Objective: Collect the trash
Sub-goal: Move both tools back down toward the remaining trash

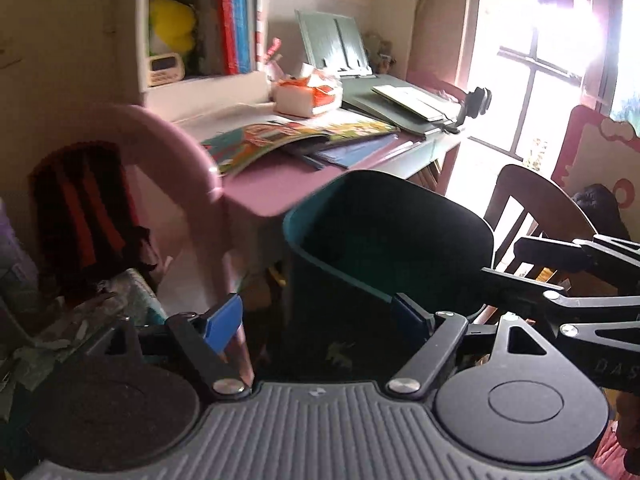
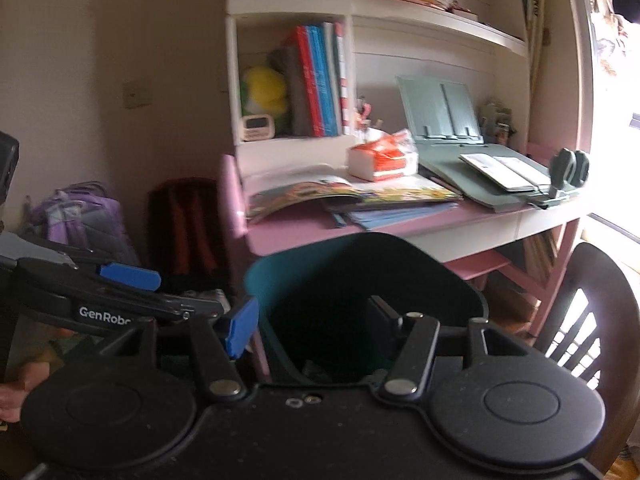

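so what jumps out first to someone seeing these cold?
The dark teal trash bin, close in front of both tongs, below the pink desk's front edge. Next, the colourful open picture book on the cluttered desk, with an orange-and-white tissue pack behind it. Glaring window light washes out the right side.
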`<state>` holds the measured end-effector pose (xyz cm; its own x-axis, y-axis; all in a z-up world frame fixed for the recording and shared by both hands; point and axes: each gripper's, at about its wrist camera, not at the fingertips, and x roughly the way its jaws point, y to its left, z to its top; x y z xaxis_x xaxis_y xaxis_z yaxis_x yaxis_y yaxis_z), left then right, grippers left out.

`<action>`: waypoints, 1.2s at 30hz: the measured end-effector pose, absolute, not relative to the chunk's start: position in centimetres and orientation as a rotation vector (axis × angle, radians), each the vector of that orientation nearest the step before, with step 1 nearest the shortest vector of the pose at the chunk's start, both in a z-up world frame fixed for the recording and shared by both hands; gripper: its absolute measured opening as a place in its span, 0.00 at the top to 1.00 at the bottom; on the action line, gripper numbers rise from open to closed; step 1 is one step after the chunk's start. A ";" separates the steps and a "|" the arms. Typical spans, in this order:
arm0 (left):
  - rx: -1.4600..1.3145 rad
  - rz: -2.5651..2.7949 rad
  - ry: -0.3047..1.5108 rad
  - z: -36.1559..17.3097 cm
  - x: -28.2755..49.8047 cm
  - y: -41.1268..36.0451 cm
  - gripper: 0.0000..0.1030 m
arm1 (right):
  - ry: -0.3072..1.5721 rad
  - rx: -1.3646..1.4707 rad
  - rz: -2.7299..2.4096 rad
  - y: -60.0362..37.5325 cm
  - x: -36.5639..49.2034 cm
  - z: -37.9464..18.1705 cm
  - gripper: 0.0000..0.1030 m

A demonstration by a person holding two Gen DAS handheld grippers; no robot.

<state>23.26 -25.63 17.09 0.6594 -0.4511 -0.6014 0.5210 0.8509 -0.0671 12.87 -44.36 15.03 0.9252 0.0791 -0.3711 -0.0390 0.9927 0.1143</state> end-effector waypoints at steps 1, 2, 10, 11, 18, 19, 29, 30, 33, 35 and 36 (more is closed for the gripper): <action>0.109 -0.542 0.645 17.1 22.9 -24.8 0.20 | 0.383 0.105 0.073 -43.8 12.7 15.1 0.42; 0.102 -0.532 0.642 17.1 22.6 -23.7 0.20 | 0.383 0.105 0.085 -43.2 12.5 15.2 0.42; 0.055 -0.449 0.631 16.1 20.3 -16.2 0.19 | 0.389 0.107 0.202 -37.6 11.4 14.7 0.42; 0.048 -0.443 0.632 15.9 20.2 -15.4 0.19 | 0.392 0.108 0.218 -36.8 11.4 14.5 0.42; -0.043 -0.377 0.622 13.3 19.2 -8.1 0.02 | 0.432 0.097 0.322 -31.3 11.8 12.2 0.42; -0.052 -0.363 0.623 12.8 19.1 -7.2 0.02 | 0.437 0.096 0.335 -30.4 12.0 11.7 0.42; -0.096 -0.173 0.655 4.2 19.3 2.0 0.00 | 0.557 0.129 0.461 -22.3 15.0 3.1 0.41; -0.095 -0.164 0.665 3.1 19.5 2.8 0.00 | 0.570 0.128 0.463 -21.6 15.4 2.0 0.40; -0.101 -0.141 0.741 -0.8 20.6 4.7 0.00 | 0.611 0.157 0.486 -19.7 16.6 -1.8 0.32; -0.117 -0.125 0.796 -3.5 21.1 5.7 0.00 | 0.649 0.199 0.490 -18.8 17.7 -4.4 0.31; -0.126 -0.112 0.823 -5.1 21.5 6.2 0.00 | 0.686 0.225 0.485 -18.3 18.4 -6.0 0.31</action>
